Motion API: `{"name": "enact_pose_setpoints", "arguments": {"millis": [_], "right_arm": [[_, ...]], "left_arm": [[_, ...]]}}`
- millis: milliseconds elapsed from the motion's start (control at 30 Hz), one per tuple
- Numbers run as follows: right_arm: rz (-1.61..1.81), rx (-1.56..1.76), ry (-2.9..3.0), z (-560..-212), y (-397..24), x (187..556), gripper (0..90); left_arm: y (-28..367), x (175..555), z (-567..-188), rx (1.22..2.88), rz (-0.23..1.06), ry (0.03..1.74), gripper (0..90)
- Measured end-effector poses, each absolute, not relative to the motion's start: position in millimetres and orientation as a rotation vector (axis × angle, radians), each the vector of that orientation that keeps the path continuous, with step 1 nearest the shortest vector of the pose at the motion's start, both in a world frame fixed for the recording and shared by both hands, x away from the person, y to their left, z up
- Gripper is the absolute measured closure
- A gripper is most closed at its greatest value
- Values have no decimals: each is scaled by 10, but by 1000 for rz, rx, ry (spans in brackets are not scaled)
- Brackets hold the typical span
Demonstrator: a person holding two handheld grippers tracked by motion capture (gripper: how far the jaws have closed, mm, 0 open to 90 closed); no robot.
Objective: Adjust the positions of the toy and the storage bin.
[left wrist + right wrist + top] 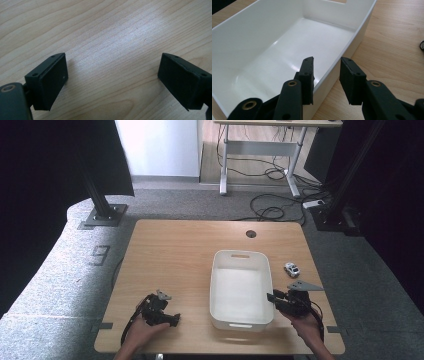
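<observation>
Right gripper (326, 75) level, jaws astride white bin (241, 292) right wall, not yet pressing. Left gripper (113, 82) low over bare table (170, 255), jaws wide apart.

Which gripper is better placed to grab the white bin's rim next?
Right. The right gripper already straddles the white bin side wall, one jaw inside, one outside. The left gripper is open over bare table.

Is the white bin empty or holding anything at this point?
Empty: the white bin shows a bare white floor in the high and right gripper views; the toy car sits outside on the table.
</observation>
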State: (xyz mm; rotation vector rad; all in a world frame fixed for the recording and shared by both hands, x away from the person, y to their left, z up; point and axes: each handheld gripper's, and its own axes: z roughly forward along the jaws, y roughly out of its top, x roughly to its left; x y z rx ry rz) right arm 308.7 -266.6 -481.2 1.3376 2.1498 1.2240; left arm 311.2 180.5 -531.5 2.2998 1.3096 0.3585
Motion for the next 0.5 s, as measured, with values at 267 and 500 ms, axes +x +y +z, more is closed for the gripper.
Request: {"name": "enact_pose_setpoints", "arguments": {"millis": [267,500], "right_arm": [[1202,1366,2118,-4821,-2655,3124,659],[1148,1409,2098,-4830,-2596,3214,696]], "left_arm": [[1806,3118,-5316,2301,356,1308,90],[1807,3122,-5318,2302,355,1307,86]]}}
